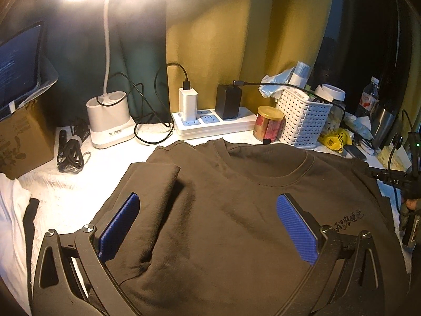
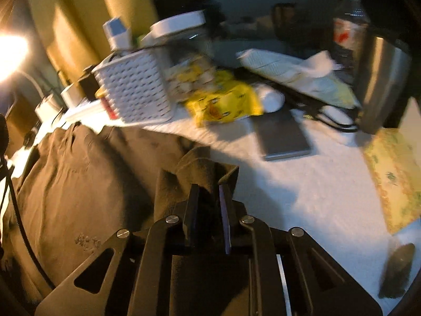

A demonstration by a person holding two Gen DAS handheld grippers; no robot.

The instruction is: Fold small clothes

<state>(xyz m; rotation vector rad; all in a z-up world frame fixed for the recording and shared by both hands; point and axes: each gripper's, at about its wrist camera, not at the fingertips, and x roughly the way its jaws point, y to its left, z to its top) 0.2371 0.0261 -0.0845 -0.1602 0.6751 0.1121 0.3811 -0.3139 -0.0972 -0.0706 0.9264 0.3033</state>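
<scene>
A dark brown sweatshirt (image 1: 223, 210) lies flat on the white table cover, collar toward the wall, its left sleeve (image 1: 155, 194) folded in over the body. My left gripper (image 1: 208, 210) hovers over the chest with its blue pads (image 1: 297, 226) wide apart and nothing between them. In the right wrist view the same sweatshirt (image 2: 79, 179) spreads to the left, and my right gripper (image 2: 209, 194) is shut on a bunched fold of its right edge (image 2: 200, 168). The right gripper's body shows at the left wrist view's right border (image 1: 405, 184).
Along the wall stand a white desk lamp (image 1: 110, 118), a power strip with chargers (image 1: 210, 121), a round tin (image 1: 268, 123), a white slotted basket (image 1: 302, 118), a jar, a yellow packet (image 2: 226, 102), a grey flat device (image 2: 284, 137), a steel flask (image 2: 379, 84). A cardboard box (image 1: 23, 142) sits left.
</scene>
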